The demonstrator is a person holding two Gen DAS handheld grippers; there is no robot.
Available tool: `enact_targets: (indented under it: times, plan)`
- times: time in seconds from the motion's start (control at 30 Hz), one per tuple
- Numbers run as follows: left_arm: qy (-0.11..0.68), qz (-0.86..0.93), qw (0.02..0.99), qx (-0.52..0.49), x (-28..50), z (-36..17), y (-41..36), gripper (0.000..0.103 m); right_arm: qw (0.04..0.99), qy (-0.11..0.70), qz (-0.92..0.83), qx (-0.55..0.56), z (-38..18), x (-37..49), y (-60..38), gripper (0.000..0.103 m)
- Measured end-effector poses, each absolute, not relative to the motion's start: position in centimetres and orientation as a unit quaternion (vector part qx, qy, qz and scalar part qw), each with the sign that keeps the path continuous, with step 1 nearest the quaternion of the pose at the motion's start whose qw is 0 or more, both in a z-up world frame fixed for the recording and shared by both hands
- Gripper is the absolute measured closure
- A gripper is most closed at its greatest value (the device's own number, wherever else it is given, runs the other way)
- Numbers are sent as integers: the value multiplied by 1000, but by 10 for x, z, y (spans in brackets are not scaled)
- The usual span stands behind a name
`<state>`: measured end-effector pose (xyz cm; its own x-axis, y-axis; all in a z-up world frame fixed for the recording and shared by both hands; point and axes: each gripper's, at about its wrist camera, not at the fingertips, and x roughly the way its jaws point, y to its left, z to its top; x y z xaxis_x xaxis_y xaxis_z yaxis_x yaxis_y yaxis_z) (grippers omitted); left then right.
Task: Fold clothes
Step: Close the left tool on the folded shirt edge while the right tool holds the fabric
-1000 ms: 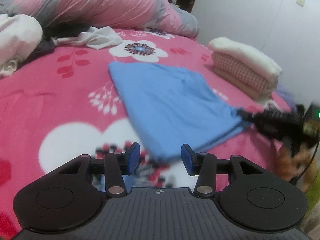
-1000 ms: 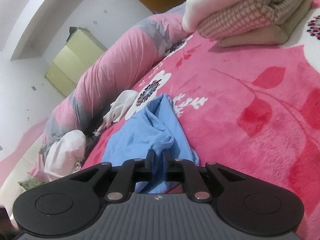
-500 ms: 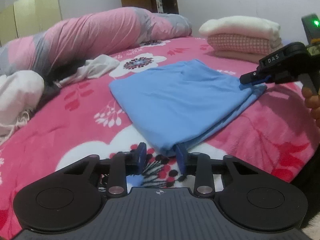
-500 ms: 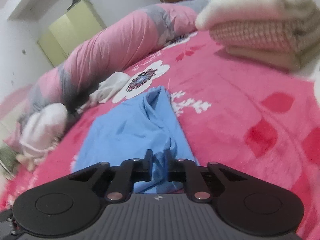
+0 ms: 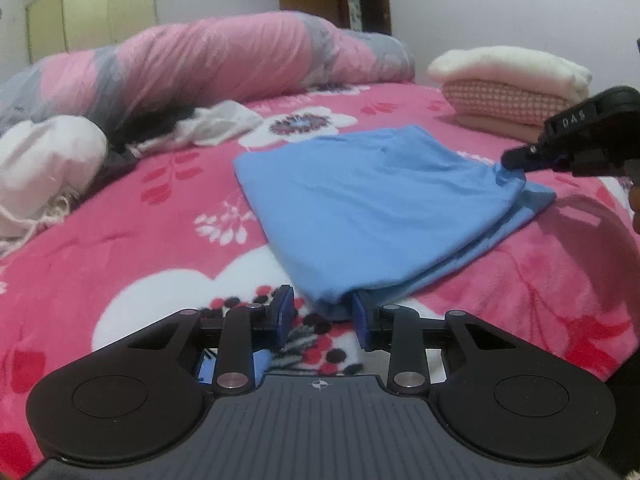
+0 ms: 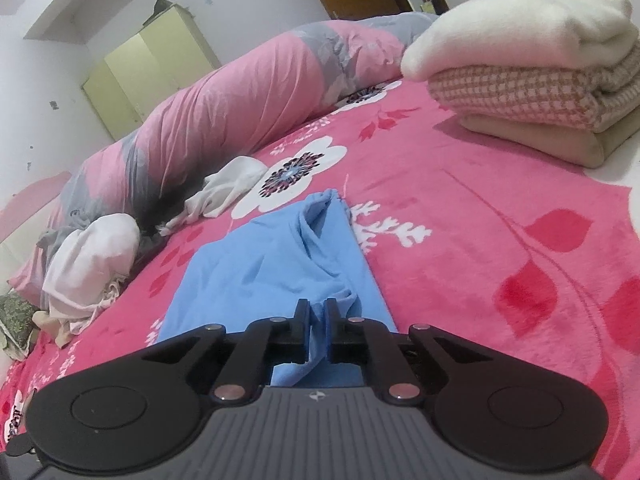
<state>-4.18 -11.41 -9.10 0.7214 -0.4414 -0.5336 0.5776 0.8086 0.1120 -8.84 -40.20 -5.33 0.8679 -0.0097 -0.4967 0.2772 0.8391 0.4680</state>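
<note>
A folded light blue garment (image 5: 380,200) lies flat on the pink flowered bed cover (image 5: 120,260). My left gripper (image 5: 322,316) is open at the bed's near edge, and the garment's near corner sits between its blue pads without being pinched. At the garment's right corner, my right gripper (image 5: 516,158) is shut on a bunch of the cloth. In the right wrist view the blue garment (image 6: 260,272) runs away from the right gripper (image 6: 318,316), with a fold of it clamped between the fingers.
A stack of folded clothes (image 5: 508,88) sits at the far right of the bed. A rolled pink and grey quilt (image 5: 200,64) lies along the back. A crumpled white garment (image 5: 216,124) and a white bundle (image 5: 44,160) lie at the left. A hand (image 5: 635,208) shows at the right edge.
My left gripper has levelled out and come in low onto the garment's near corner, its fingers narrowing somewhat. The right gripper has kept its hold on the right corner.
</note>
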Motion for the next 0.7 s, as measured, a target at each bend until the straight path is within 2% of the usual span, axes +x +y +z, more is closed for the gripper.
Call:
enact_targets:
  times: [0.27, 0.43, 0.53, 0.7]
  plan:
    - [269, -244, 918, 157, -48, -87, -103, 78, 923, 241, -85, 289, -58, -95, -413, 97]
    - [258, -286, 911, 151, -56, -87, -106, 69, 919, 241, -81, 302, -60, -97, -415, 97]
    - [245, -287, 912, 160, -54, -90, -115, 69, 914, 238, -78, 320, -60, -98, -419, 97]
    - [238, -290, 913, 158, -51, -92, -120, 82, 882, 237, -65, 402, -70, -105, -440, 93]
